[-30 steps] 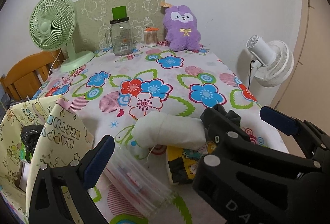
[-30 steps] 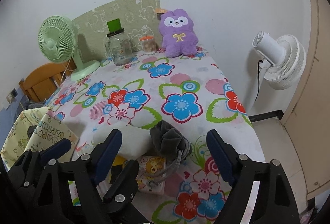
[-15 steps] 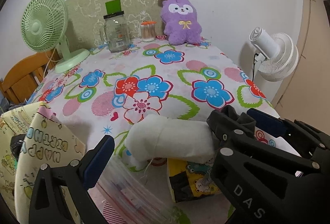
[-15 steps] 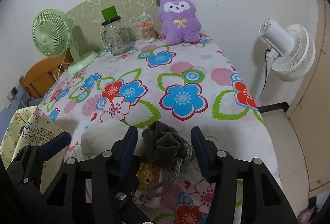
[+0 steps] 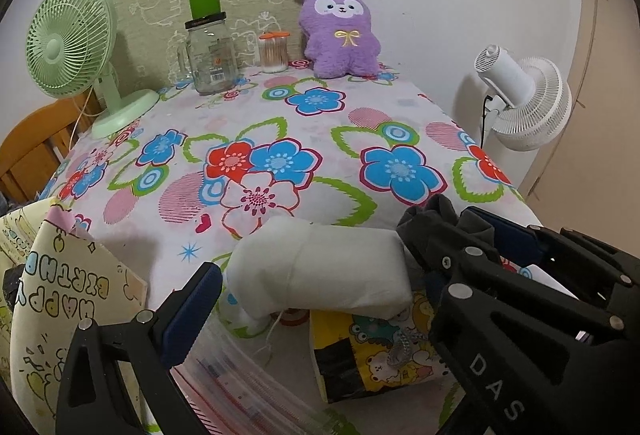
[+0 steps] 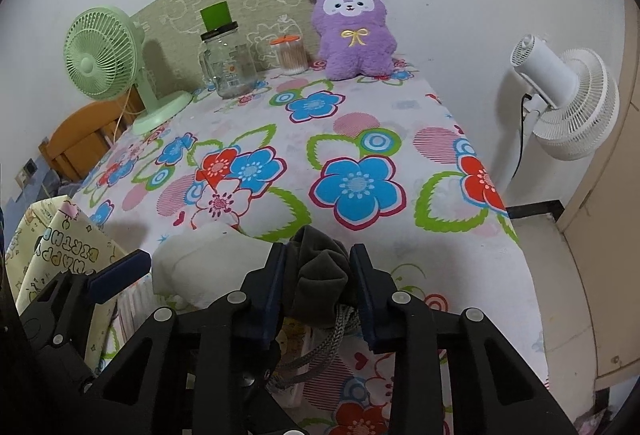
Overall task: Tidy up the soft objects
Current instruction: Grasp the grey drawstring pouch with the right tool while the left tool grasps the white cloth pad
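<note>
Dark grey fabric pouch [image 6: 320, 277] is being clamped by the closing right gripper [image 6: 318, 287] at six o'clock, needing a firm bite above its drawcord [image 6: 328, 339], while the left gripper [image 5: 316, 299] is standing released around the white cloth roll [image 5: 320, 271].

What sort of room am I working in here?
Most likely a home room: a table under a flowered tablecloth, a purple plush toy against the wall, and a green desk fan beside a wooden chair.

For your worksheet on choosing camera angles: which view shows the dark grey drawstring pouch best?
The right wrist view: the dark grey drawstring pouch sits centred between the closing fingers of the right gripper, with its cord visible below. In the left wrist view the pouch is mostly hidden behind that gripper; only its bunched top shows.
</note>
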`<state>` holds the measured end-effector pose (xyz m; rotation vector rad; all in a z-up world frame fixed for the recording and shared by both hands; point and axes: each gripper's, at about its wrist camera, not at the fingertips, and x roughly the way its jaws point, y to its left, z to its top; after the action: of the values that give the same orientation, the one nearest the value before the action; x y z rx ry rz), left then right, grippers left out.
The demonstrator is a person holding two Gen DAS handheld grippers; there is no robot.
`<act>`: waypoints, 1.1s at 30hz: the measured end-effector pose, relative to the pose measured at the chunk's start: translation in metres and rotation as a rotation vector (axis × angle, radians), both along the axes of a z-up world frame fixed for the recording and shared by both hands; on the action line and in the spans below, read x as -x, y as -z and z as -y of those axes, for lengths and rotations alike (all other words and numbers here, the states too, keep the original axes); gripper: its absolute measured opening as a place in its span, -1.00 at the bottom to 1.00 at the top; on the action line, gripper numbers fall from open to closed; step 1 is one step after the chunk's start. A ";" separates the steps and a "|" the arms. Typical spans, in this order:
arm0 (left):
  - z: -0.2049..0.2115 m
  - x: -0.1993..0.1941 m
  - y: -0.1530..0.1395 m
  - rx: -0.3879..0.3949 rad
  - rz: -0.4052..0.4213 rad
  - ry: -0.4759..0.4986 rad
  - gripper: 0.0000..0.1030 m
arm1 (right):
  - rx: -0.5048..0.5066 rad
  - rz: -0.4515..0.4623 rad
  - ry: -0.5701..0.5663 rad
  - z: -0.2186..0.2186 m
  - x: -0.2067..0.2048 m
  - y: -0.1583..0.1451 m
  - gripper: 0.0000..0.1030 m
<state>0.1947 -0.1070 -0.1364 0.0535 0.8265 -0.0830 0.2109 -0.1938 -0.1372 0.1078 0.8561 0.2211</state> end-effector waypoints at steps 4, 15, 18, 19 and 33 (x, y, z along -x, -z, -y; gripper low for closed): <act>0.003 -0.001 -0.001 -0.006 0.004 0.007 0.99 | 0.007 0.004 0.015 0.003 0.001 -0.001 -0.36; 0.012 -0.005 -0.003 0.011 -0.003 0.024 0.99 | 0.006 0.020 0.050 0.014 0.001 -0.008 -0.37; 0.013 -0.010 -0.001 0.010 -0.018 0.018 0.99 | 0.008 0.023 0.057 0.016 0.001 -0.008 -0.37; 0.013 -0.012 0.001 0.011 -0.021 0.015 0.99 | 0.007 0.022 0.058 0.017 0.001 -0.008 -0.37; 0.012 -0.023 0.014 0.031 -0.077 0.008 0.62 | 0.018 0.003 0.073 0.017 -0.004 0.000 -0.37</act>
<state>0.2174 -0.1189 -0.1500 0.0248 0.9015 -0.1062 0.2152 -0.2113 -0.1367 0.1218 0.8491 0.1446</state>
